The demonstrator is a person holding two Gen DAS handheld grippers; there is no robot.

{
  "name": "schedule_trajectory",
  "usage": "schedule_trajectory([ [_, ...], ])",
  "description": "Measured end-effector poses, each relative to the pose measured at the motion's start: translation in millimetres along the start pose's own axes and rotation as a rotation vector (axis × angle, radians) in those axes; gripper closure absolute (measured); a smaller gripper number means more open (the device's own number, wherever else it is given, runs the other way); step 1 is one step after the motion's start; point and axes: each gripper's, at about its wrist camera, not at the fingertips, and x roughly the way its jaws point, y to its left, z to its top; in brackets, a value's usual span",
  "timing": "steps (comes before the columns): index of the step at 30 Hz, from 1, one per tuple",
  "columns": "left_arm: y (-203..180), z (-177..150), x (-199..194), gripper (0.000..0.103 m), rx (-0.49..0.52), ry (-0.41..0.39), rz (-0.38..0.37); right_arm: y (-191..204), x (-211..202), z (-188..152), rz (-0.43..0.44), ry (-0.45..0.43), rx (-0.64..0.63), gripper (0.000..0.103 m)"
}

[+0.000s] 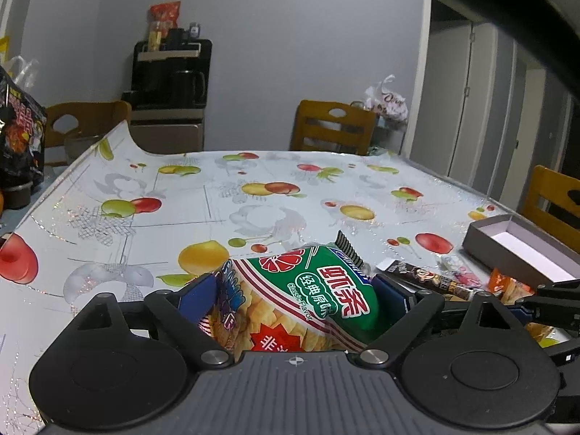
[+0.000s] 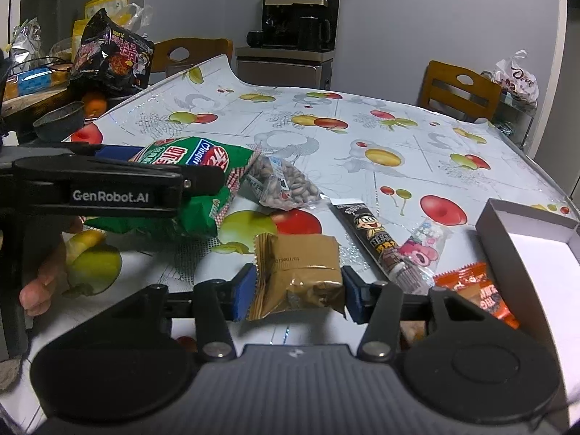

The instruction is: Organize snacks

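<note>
A green chips bag (image 1: 326, 290) sits between the blue pads of my left gripper (image 1: 293, 295), which press its two sides. The right wrist view shows that gripper (image 2: 203, 177) from the side, with the bag (image 2: 203, 166) held above the fruit-print tablecloth (image 2: 362, 127). My right gripper (image 2: 297, 295) is shut on a brown snack packet (image 2: 301, 272) near the table's front. An open grey box (image 2: 525, 239) with a white floor stands at the right edge. Between bag and box lie a clear bag of nuts (image 2: 286, 185), a black chocolate stick (image 2: 377, 239), a pink candy pack (image 2: 424, 250) and an orange packet (image 2: 475, 290).
A black noodle bag (image 2: 112, 54), a dark bowl (image 2: 61, 119) and an orange (image 2: 94, 105) crowd the far left side. Wooden chairs (image 2: 460, 90) stand around the table. A coffee machine (image 2: 301, 21) sits on a cabinet behind. A person's hand (image 2: 40, 290) shows at the lower left.
</note>
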Motion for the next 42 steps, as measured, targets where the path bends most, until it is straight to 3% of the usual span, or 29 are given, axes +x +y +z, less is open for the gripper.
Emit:
schedule_trajectory([
  [6,-5,3,-17,0.012,-0.007,-0.006,-0.003,-9,-12,-4,0.007,-0.01,0.02,0.057],
  [20,-48,11,-55,0.013,0.084,-0.046,-0.034,-31,-41,-21,0.034,-0.054,0.062,0.058],
  [32,-86,25,-61,0.013,0.136,-0.058,-0.052,-60,-84,-19,0.025,-0.145,0.084,0.058],
  [42,-124,41,-57,0.013,0.181,-0.095,-0.084,-108,-125,-13,-0.013,-0.206,0.145,0.058],
])
